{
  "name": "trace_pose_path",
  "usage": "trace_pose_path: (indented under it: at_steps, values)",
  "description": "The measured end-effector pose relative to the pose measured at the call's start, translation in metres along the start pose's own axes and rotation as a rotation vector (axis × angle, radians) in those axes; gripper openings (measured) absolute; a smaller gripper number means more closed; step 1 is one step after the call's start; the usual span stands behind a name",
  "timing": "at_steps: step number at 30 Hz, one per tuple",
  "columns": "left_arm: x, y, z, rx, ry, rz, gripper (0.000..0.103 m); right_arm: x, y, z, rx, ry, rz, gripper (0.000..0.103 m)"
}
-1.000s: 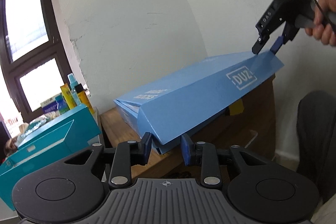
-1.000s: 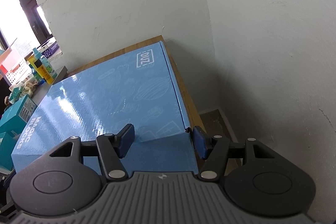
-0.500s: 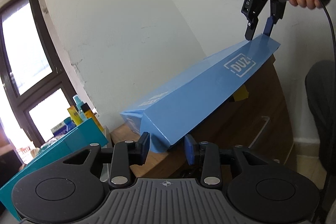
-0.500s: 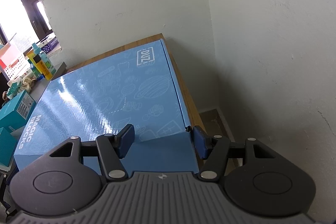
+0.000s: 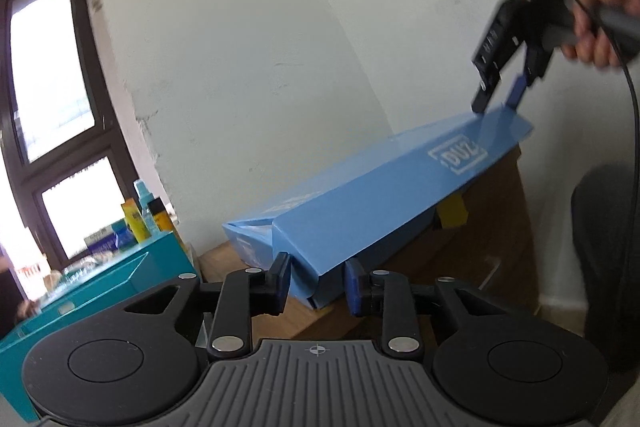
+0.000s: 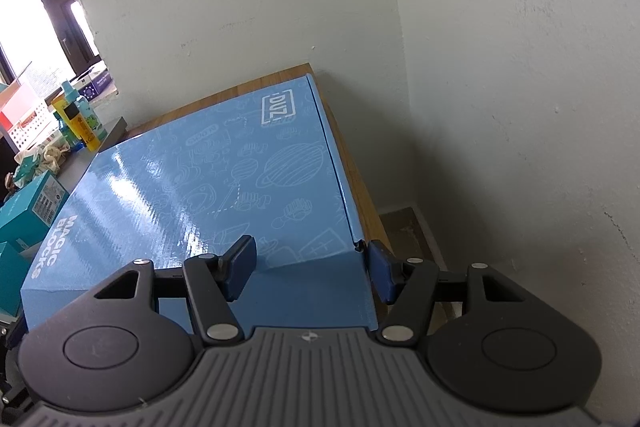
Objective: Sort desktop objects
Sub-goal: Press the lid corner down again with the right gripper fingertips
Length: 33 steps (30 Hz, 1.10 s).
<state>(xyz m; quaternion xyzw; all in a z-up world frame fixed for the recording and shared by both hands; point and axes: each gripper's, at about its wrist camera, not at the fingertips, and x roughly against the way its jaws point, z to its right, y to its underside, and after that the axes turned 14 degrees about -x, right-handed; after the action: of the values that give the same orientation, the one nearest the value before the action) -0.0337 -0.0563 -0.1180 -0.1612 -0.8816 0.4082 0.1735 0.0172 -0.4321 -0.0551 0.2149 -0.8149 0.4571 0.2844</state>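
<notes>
Both tongs, left [image 5: 316,281] and right [image 6: 310,269], gape (2 open pairs) astride the blue box [image 6: 208,187] corners; next, close and carry it.

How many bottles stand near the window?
3: a yellow bottle, a light blue spray bottle behind it and a dark-capped bottle beside them. More may be hidden.

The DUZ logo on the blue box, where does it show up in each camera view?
Left wrist view: DUZ logo sits right of centre, on the blue box lid's raised end.
Right wrist view: DUZ logo sits upper middle, at the lid's far corner.
Shared landmark: yellow bottle by the window.
</notes>
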Motion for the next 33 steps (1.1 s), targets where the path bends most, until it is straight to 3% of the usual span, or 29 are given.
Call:
trace_pose_path:
  at_steps: [7, 29, 33]
  values:
    - [0.005, -0.013, -0.015, 0.138, 0.046, -0.014, 0.030, 0.000, 0.000, -0.002, 0.019, 0.008, -0.005, 0.067]
    - [0.013, -0.006, -0.028, 0.301, 0.147, -0.128, 0.032, 0.001, 0.005, 0.002, 0.038, -0.012, 0.019, 0.067]
    - [0.011, -0.009, -0.036, 0.367, 0.194, -0.102, 0.016, 0.002, 0.006, 0.003, 0.044, -0.022, 0.025, 0.067]
